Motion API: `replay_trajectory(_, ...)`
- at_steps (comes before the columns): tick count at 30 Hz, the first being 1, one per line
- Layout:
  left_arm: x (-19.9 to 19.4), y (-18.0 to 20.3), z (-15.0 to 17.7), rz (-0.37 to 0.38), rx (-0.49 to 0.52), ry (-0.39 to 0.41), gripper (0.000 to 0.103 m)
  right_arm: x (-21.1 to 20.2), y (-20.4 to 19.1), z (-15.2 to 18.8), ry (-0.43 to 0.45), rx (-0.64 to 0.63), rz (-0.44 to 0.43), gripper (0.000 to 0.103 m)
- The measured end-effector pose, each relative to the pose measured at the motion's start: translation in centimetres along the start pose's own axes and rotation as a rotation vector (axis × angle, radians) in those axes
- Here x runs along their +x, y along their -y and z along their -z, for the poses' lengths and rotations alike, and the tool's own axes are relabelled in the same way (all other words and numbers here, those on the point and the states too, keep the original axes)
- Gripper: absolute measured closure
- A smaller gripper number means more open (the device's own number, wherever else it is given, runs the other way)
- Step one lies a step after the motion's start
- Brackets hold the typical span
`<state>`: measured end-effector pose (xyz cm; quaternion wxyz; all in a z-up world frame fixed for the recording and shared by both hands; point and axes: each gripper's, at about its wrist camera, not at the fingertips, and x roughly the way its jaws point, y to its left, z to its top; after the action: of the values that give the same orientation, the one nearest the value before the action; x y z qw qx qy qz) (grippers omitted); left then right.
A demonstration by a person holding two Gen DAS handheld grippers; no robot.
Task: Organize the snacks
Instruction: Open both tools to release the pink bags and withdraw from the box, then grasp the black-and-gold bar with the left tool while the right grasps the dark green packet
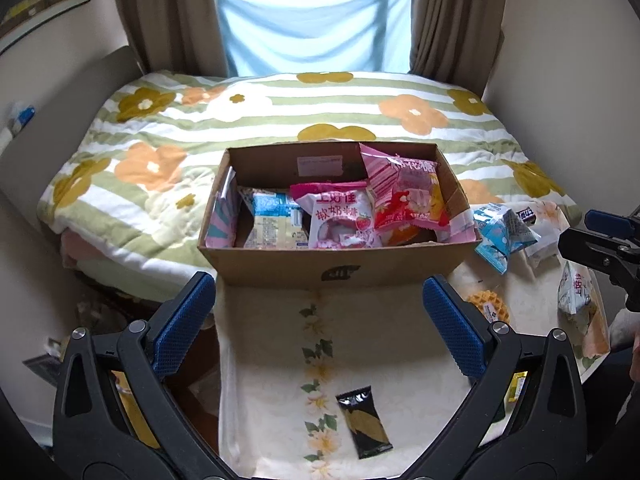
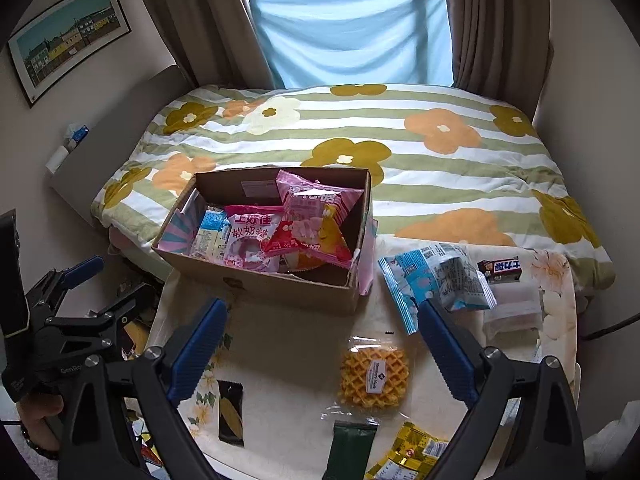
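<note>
A cardboard box (image 1: 340,272) (image 2: 256,284) stands on the cloth-covered table, holding pink and blue snack packs (image 1: 340,216) (image 2: 256,236). My left gripper (image 1: 320,312) is open and empty, just in front of the box, above a black and gold sachet (image 1: 364,422) (image 2: 231,414). My right gripper (image 2: 320,344) is open and empty, above a wrapped waffle (image 2: 374,378) (image 1: 490,308). A blue and white pack (image 2: 436,280) (image 1: 502,232) lies right of the box.
A chocolate bar (image 2: 500,270), a clear packet (image 2: 512,308), a dark green packet (image 2: 352,448) and a yellow packet (image 2: 412,454) lie on the table (image 2: 288,344). A bed with a flowered blanket (image 2: 400,140) is behind. The left gripper shows at left (image 2: 80,292).
</note>
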<state>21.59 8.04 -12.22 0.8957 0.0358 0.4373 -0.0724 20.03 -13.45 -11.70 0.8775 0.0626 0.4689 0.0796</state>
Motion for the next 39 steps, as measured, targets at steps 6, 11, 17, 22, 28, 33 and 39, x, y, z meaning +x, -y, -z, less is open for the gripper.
replay_trajectory(6, -1.9, 1.5, 4.1, -0.024, -0.047, -0.008, 0.0, -1.9, 2.0, 3.8, 0.017, 0.013, -0.006, 0.008)
replay_trajectory(11, -2.6, 2.9, 7.7, -0.054, -0.081, -0.028, 0.0, -2.0, 2.8, 7.0, 0.009, -0.016, 0.005, 0.008)
replay_trajectory(17, -2.3, 3.9, 12.1, -0.044, -0.114, -0.075, 0.001, -0.8, 2.8, 10.9, -0.034, -0.011, -0.026, 0.008)
replay_trajectory(22, -0.2, 4.3, 14.5, -0.043, -0.097, -0.113, 0.009, 0.9, 2.6, 13.5, -0.065, 0.006, -0.016, 0.008)
replay_trajectory(28, 3.9, 4.2, 17.4, -0.025, -0.072, -0.133, 0.022, 5.0, 1.7, 16.9, -0.097, 0.043, -0.025, 0.009)
replay_trajectory(33, 5.7, 4.4, 19.0, -0.009, -0.039, -0.117, 0.026, 7.2, 0.4, 18.7, -0.091, 0.018, 0.008, 0.011)
replay_trajectory(39, 7.5, 4.6, 20.2, -0.006, -0.026, -0.111, 0.028, 8.8, -0.1, 19.8, -0.073, 0.027, 0.028, 0.016)
